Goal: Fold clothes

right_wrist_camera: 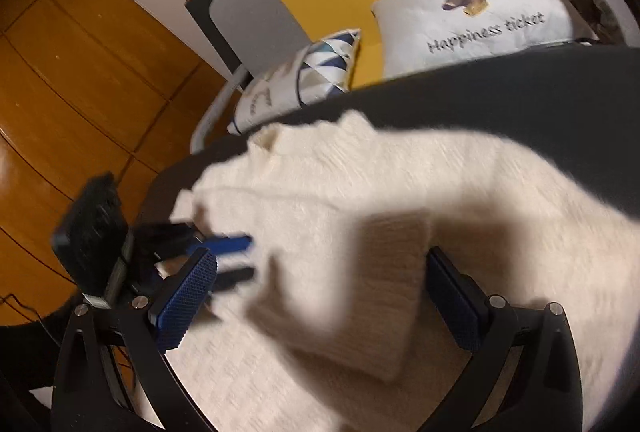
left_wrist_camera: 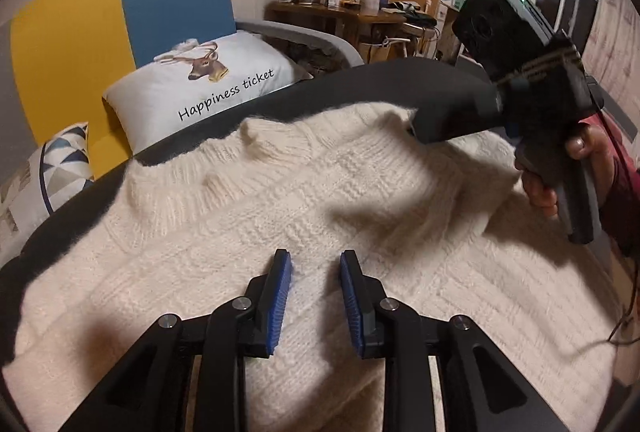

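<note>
**Cream sweater spread on dark surface, both grippers over it**

A cream knitted sweater [left_wrist_camera: 280, 200] lies spread across a dark grey surface [left_wrist_camera: 320, 88], its ribbed collar toward the far edge. In the left wrist view the left gripper [left_wrist_camera: 316, 296] hangs just above the near part of the knit; its jaws stand partly apart, blue pads facing each other, with only the flat fabric below and nothing pinched between them.

The right gripper [right_wrist_camera: 320, 296] has its jaws spread wide. A ribbed cuff or folded end of the sweater [right_wrist_camera: 384, 272], blurred and in shadow, lies in the gap between them; the pads do not press on it. From the left wrist view this gripper shows at the far right, a hand [left_wrist_camera: 560, 172] in a dark red sleeve around its handle, its tip at the sweater's far right edge.

Beyond the far edge sit a white cushion [left_wrist_camera: 208, 80] printed with a deer head and "Happiness ticket", and a cushion with a triangle pattern [left_wrist_camera: 60, 168] to its left, both against a yellow and blue backrest [left_wrist_camera: 100, 24]. A cluttered wooden desk [left_wrist_camera: 340, 12] stands farther back on the right. Wooden flooring [right_wrist_camera: 80, 72] shows at the left of the right wrist view.
</note>
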Motion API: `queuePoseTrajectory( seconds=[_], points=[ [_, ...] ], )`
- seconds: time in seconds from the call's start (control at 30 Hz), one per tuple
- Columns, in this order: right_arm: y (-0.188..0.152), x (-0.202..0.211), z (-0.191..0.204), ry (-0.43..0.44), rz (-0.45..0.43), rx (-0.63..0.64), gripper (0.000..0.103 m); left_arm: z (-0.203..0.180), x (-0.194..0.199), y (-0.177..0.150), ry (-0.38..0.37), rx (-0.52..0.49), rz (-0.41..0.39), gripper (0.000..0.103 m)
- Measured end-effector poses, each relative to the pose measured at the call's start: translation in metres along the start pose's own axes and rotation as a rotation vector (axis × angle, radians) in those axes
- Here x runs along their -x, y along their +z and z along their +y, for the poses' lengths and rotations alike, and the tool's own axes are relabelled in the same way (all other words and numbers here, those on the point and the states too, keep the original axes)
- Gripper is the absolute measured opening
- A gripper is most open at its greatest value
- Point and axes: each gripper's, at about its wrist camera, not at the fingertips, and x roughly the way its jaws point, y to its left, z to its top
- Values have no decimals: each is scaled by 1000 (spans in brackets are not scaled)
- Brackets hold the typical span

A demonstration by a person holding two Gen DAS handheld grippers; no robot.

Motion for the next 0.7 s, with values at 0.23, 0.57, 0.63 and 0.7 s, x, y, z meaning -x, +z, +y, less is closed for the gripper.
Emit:
queuePoseTrajectory(
  seconds=[0.23, 0.57, 0.63, 0.7],
  points=[
    [10, 12, 5, -208, -71, -18, 103, 20, 36, -9, -56, 150, -70, 26],
    [-32, -23, 84, -374, 120, 369, 103, 59, 54, -56, 43, 329, -52, 26],
    [-38, -48, 68, -464, 210, 316, 103, 63, 61, -55, 33, 367, -61, 26],
    [-40, -48, 70, -491, 180, 338, 103, 63, 73, -55, 40, 382, -85, 26]
  ],
)
